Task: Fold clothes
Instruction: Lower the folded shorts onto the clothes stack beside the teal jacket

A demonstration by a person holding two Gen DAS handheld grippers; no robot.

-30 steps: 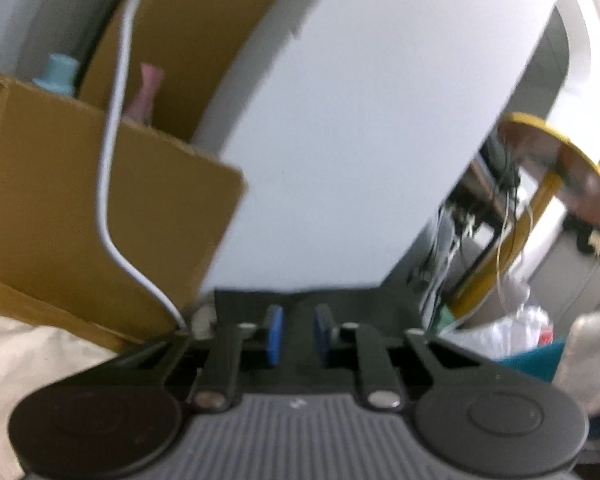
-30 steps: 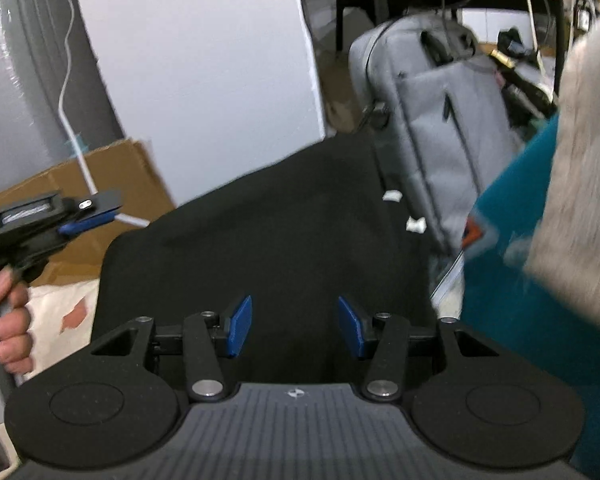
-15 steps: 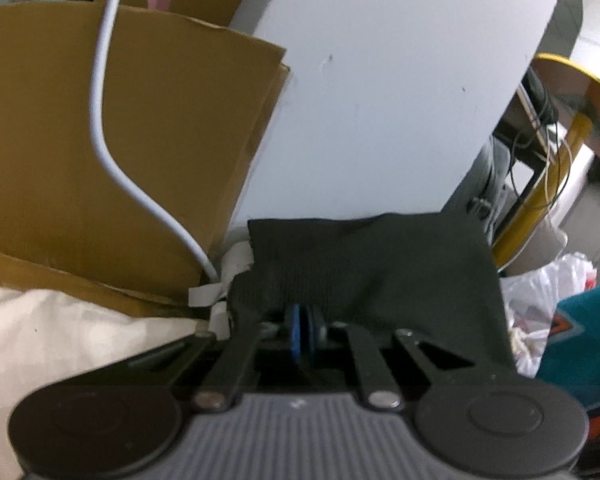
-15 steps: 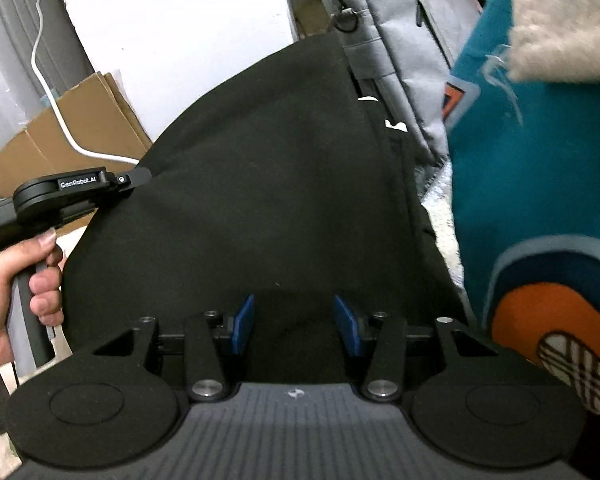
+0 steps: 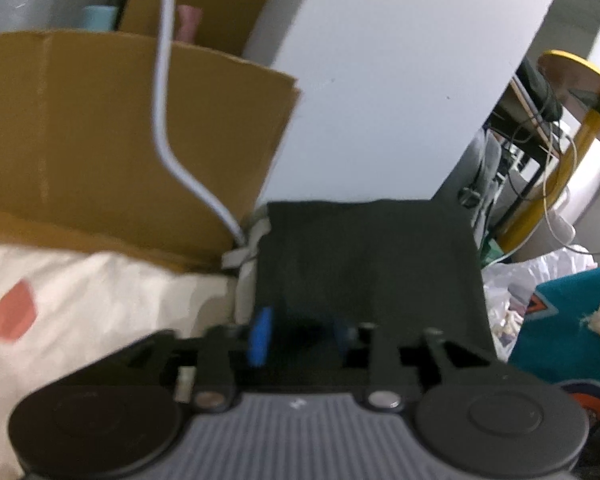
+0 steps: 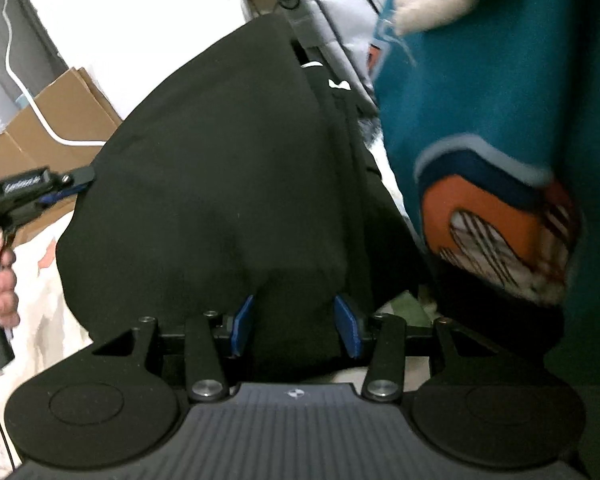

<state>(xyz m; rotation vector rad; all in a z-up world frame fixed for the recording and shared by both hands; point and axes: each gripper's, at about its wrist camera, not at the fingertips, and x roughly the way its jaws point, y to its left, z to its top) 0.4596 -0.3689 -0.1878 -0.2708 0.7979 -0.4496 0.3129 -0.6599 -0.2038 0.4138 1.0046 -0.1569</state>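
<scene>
Black garment [image 6: 228,168] lies dead centre on the pale bedding [image 5: 100,300], its edge just let go: the left gripper [image 5: 300,336] has sprung apart, cloth between unpinched blue pads. Half a second back it was clamped. Right gripper [image 6: 296,328] at six o'clock straddles cloth, apart, as before. That fold looks laid.

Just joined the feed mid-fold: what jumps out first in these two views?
A black garment fills the middle of the right wrist view, lying between the right gripper's open blue fingers. A teal garment with an orange patch crowds its right side, and brown cardboard stands behind at left.
</scene>
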